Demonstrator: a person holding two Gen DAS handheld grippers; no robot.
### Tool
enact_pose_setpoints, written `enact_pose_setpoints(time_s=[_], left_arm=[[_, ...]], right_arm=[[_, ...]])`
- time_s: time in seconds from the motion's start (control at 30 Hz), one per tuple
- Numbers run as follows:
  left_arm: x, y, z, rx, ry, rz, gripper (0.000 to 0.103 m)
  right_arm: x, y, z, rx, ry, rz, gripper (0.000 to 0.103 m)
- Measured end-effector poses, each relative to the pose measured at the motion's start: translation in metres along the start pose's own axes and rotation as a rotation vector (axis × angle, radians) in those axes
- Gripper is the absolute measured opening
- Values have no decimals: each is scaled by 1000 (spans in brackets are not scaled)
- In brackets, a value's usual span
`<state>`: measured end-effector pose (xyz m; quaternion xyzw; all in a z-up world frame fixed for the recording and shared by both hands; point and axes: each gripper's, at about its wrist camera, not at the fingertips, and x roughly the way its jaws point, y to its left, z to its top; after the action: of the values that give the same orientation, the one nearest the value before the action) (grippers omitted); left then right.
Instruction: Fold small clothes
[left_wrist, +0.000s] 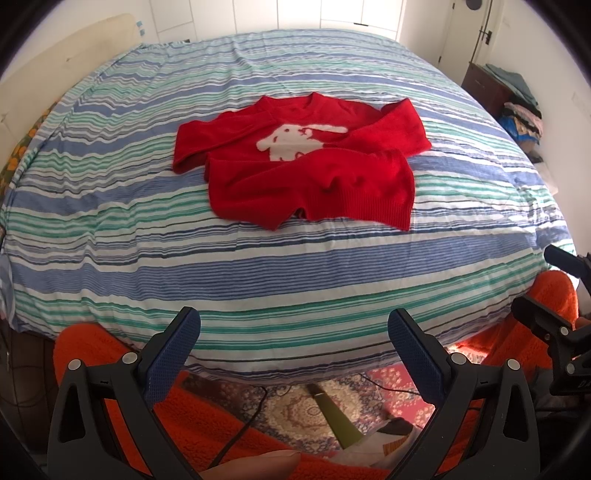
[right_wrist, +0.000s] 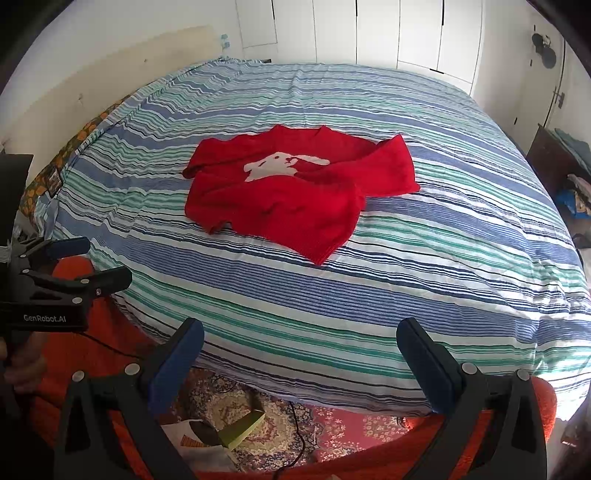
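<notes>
While both grippers, left gripper (left_wrist: 293, 354) and right gripper (right_wrist: 299, 363), gape wide and empty, the rumpled red sweater (left_wrist: 299, 162) awaits a first reach and flattening.

Brand lettering marks one handheld gripper

White lettering reading "GenRobot.AI" stands on the black body of the left gripper (right_wrist: 92, 264), seen in the right wrist view; no other text is legible.
</notes>
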<state>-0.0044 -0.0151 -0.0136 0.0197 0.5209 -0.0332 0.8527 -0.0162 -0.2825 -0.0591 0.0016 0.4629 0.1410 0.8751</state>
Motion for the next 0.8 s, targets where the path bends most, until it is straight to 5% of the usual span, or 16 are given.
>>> enact_pose_setpoints(time_s=[0.8], left_arm=[[0, -1, 0, 2, 0, 1, 102]], right_arm=[[0, 2, 0, -3, 4, 0, 103]])
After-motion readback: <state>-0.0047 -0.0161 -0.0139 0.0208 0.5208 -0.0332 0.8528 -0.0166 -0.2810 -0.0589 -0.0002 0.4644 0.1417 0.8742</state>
